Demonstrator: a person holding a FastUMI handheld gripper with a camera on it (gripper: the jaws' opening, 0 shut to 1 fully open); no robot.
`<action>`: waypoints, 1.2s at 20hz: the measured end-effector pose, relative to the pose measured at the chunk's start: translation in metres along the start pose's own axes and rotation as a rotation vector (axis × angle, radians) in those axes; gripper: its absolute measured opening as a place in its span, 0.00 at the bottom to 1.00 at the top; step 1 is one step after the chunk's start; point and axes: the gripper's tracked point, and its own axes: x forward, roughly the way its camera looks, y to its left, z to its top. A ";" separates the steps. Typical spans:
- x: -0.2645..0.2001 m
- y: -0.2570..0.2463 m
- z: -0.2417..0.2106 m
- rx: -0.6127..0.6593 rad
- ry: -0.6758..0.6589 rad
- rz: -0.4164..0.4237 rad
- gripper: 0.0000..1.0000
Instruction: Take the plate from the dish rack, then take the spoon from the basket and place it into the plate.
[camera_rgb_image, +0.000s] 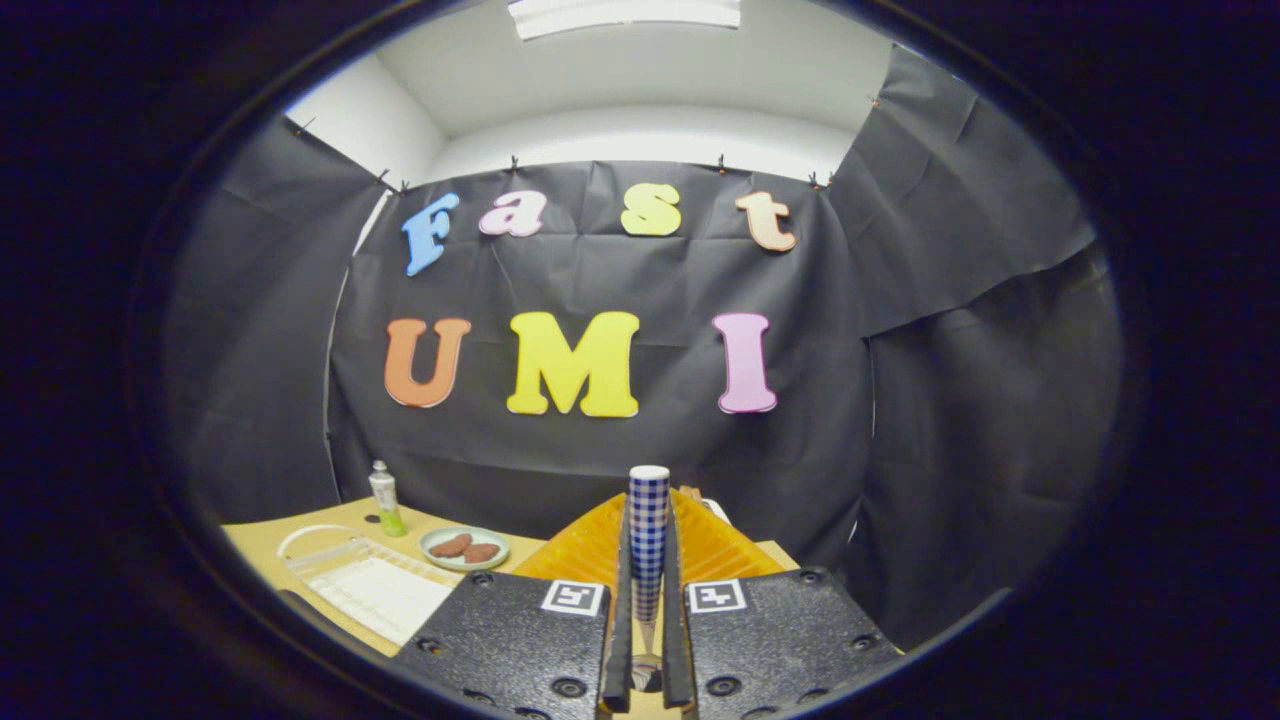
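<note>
Spoon (648, 530) handle, wrapped in a blue-and-white check, stands clamped between the two fingers of the claw (648, 640), which are drawn in narrow with both pressing on it. Its long axis runs straight ahead and upward along the fingers, the white end cap pointing away from the camera; the bowl seems to sit low between the fingers, though that part is dim. Just beyond the fingers lies the orange basket (610, 545), so I judge the spoon is lifted out and carried above it. Farther off on the desk (300, 540) rest a clear dish rack (365, 580), then a pale plate (464, 547) holding two brownish pieces, then a small bottle (385, 500). The plate looks already out of the rack; what is left is setting the spoon into it.
</note>
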 end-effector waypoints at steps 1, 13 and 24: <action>-0.014 0.014 0.003 0.004 -0.009 0.016 0.17; -0.108 0.151 -0.089 0.079 0.024 0.118 0.17; -0.128 0.207 -0.200 0.041 0.109 0.166 0.18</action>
